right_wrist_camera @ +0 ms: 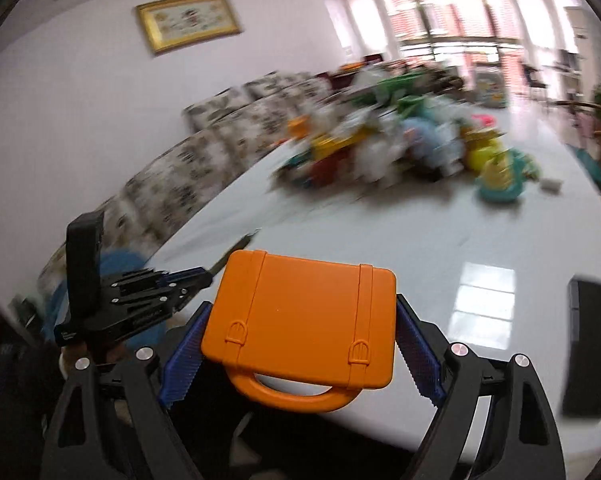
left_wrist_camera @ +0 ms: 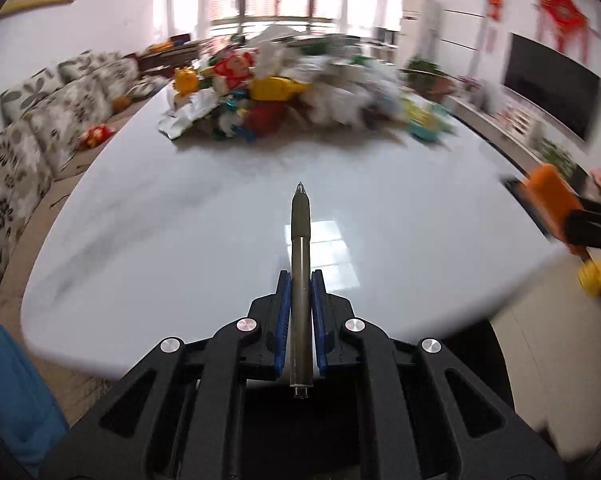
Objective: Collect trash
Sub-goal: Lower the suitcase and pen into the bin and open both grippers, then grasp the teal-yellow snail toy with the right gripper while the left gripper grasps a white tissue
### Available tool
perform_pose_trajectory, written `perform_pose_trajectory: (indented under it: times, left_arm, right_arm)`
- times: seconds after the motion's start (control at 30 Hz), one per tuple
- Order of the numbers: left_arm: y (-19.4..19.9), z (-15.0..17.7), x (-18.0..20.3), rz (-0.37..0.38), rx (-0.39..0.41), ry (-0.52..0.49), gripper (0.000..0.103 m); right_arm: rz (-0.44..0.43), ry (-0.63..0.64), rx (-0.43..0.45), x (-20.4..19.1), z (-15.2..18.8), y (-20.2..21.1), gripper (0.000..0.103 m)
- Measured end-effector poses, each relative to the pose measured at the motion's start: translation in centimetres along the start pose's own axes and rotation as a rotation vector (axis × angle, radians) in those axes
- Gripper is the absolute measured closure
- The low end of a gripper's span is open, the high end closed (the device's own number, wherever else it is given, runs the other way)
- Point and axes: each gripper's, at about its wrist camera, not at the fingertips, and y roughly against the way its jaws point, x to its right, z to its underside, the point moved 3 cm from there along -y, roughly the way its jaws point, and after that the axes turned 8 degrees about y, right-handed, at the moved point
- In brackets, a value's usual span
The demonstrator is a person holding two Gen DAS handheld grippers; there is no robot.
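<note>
My left gripper (left_wrist_camera: 300,280) is shut on a grey-green pen (left_wrist_camera: 300,240) that points forward over the white table (left_wrist_camera: 160,240). My right gripper (right_wrist_camera: 300,320) is shut on an orange toy suitcase (right_wrist_camera: 300,320) with its handle toward the camera, held above the near table edge. The suitcase also shows at the right edge of the left wrist view (left_wrist_camera: 548,196). The left gripper with the pen shows at the left of the right wrist view (right_wrist_camera: 148,300). A blurred pile of mixed trash and toys (left_wrist_camera: 300,96) lies at the far end of the table (right_wrist_camera: 400,148).
A floral sofa (left_wrist_camera: 40,128) runs along the table's left side. A television (left_wrist_camera: 552,88) hangs on the right wall. A dark flat object (right_wrist_camera: 588,344) lies on the table at the right. A teal and yellow toy (right_wrist_camera: 500,184) sits beside the pile.
</note>
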Motion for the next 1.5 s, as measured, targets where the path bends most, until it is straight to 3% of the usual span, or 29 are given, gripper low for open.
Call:
perform_pose_trajectory:
  times: [0.17,0.3,0.37,0.43,0.53,0.6,0.7,0.77,0.8,0.87,0.9,1.0,1.07,1.2,1.27,1.33,1.37,1.5]
  left_arm:
    - [2.8,6.1,-0.6,0.046,-0.066,-0.059,0.093]
    - [1.2,10.0,-0.5,0.060,-0.168,-0.153,0.092]
    - [-1.2,11.9,-0.5,0.035,-0.229,-0.213,0.080]
    - [-3.1,13.2,-0.9,-0.002,-0.254,-0.242,0.031]
    - [-5.8,14.3,-1.8,-0.041,-0.269,-0.267,0.025]
    - [-6.8,14.5,-2.6,-0.056,-0.296,-0.246,0.025]
    - [-5.8,13.3,-2.8,-0.021,-0.262,-0.230,0.025]
    - [-4.1,11.3,-2.4,0.016,-0.209,-0.230,0.025]
    - [-3.4,10.4,-2.2,0.031,-0.182,-0.229,0.024]
    - [-1.8,7.6,-1.5,0.075,-0.107,-0.223,0.019]
    - [-1.3,6.3,-1.1,0.095,-0.077,-0.217,0.018]
    - [-0.2,2.3,0.5,0.148,0.011,-0.196,0.015]
    - [0.1,0.2,0.9,0.153,0.068,-0.187,0.014]
    - [-1.4,-3.0,1.4,0.141,0.110,-0.144,0.014]
    - [-2.5,-4.2,1.0,0.142,0.104,-0.115,0.014]
    - [-3.4,-5.1,0.9,0.134,0.097,-0.099,0.014]
    - [-4.1,-5.6,1.0,0.119,0.090,-0.091,0.014]
    - [-6.8,-8.0,1.1,0.051,0.059,-0.056,0.014]
  right_arm:
    - [-0.079,0.049,-0.151,-4.4,5.5,-1.4,0.018]
    - [-0.100,-0.036,-0.289,-3.5,9.9,-6.2,0.018]
    - [-0.069,-0.051,-0.366,-2.3,11.6,-9.2,0.017]
    - [-0.043,-0.052,-0.436,-1.1,13.3,-11.9,0.016]
    - [-0.055,-0.065,-0.478,-0.4,14.3,-13.1,0.016]
    - [-0.062,-0.025,-0.455,-1.1,13.2,-11.5,0.016]
    - [-0.092,0.059,-0.339,-2.8,9.7,-6.9,0.016]
    - [-0.064,0.095,-0.220,-2.5,5.8,-3.5,0.012]
    - [0.016,0.108,-0.148,-1.3,3.0,-1.9,0.005]
    - [0.185,0.089,-0.084,2.0,-1.1,-0.8,0.005]
    - [0.232,0.071,-0.071,3.5,-2.2,-0.8,0.005]
    - [0.428,-0.120,-0.046,12.9,-6.9,-2.3,0.005]
    - [0.513,-0.217,-0.054,18.7,-8.3,-3.8,0.005]
    - [0.556,-0.324,-0.097,26.6,-10.8,-8.4,0.005]
    - [0.562,-0.328,-0.119,28.3,-11.9,-10.9,0.006]
    - [0.554,-0.322,-0.160,29.3,-12.0,-12.8,0.012]
    - [0.529,-0.331,-0.181,29.7,-11.6,-13.3,0.033]
    - [0.473,-0.277,-0.157,27.3,-10.5,-12.2,0.034]
